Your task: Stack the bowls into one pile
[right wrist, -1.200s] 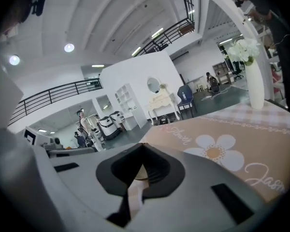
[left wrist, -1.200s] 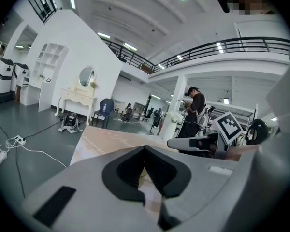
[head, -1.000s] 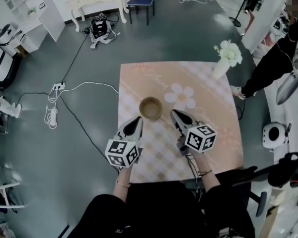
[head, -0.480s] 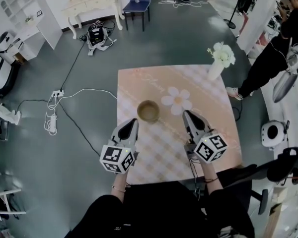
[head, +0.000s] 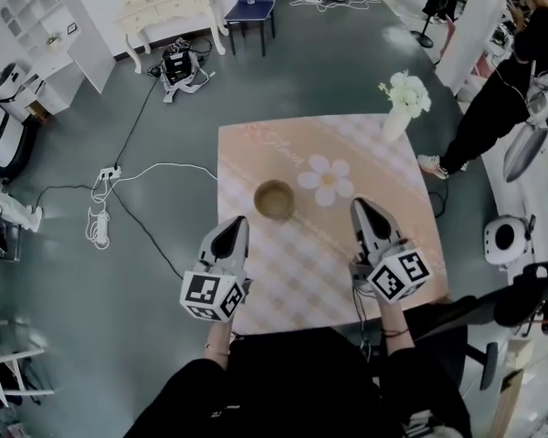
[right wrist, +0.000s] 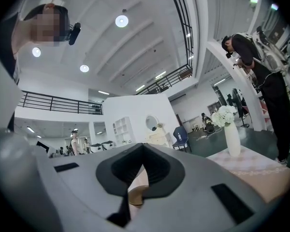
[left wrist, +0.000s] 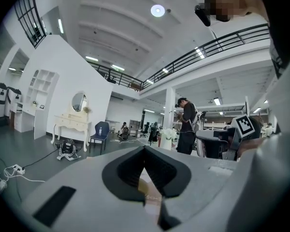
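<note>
Starting at the far left of the head view, a white cable (head: 155, 165) curls over the grey floor (head: 164, 80). Next comes the left gripper (head: 234, 226), held above the near left edge of the table (head: 256, 149), which has a pink checked top. Its own view shows its two fingers pressed together at the tips, with nothing held between them. A little further right, near the middle of the table, sits the brown bowl (head: 275, 200) (it looks like one pile, but how many bowls are in it is too hard to tell from up here). It stands alone, apart from both grippers, and nothing touches it. Just to its right a big white flower picture (head: 327, 179) is printed on the table top. Then comes the right gripper (head: 364, 208), held above the near right part of the table. Its fingers are together too, and they hold nothing. At the far right corner of the table stands a white vase (head: 397, 124) with white flowers (head: 404, 91). Past the table, a person in black (head: 493, 108) stands on the floor.
</note>
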{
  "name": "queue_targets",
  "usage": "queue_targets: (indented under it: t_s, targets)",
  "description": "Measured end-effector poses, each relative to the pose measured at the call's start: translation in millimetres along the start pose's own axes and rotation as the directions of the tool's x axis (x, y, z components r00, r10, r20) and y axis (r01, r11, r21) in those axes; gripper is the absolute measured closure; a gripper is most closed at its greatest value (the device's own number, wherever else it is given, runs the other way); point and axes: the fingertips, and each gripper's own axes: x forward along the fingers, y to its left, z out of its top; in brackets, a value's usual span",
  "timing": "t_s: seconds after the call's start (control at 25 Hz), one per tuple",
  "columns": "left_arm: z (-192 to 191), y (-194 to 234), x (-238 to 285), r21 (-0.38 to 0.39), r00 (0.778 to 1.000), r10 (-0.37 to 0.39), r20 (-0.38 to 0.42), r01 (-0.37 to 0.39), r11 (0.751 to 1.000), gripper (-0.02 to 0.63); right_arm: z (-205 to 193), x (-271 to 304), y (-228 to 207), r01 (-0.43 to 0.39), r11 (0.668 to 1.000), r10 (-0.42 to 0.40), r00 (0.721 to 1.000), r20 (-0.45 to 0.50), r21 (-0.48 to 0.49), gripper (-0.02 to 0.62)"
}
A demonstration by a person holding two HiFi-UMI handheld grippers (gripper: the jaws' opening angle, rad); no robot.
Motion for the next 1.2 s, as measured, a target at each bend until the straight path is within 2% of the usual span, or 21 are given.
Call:
queue_targets:
  t_s: [0.64, 1.2]
  targets:
    - [3.3, -3.7, -6.3, 0.016, 1.000, 0.029, 0.006, -0.029, 0.999, 0.609, 6.5, -5.5, -2.5, 0.028, 0.999, -0.028, 0.999, 0.019, -0.040, 0.603]
    - [4.3, 9.9, -13.5, 0.012, 0.998, 0.064, 0.016, -0.064, 0.998, 0.609, 2.4, -11.4, -9.0, 0.082, 0.993, -0.081, 0.997, 0.012, -0.083, 0.603]
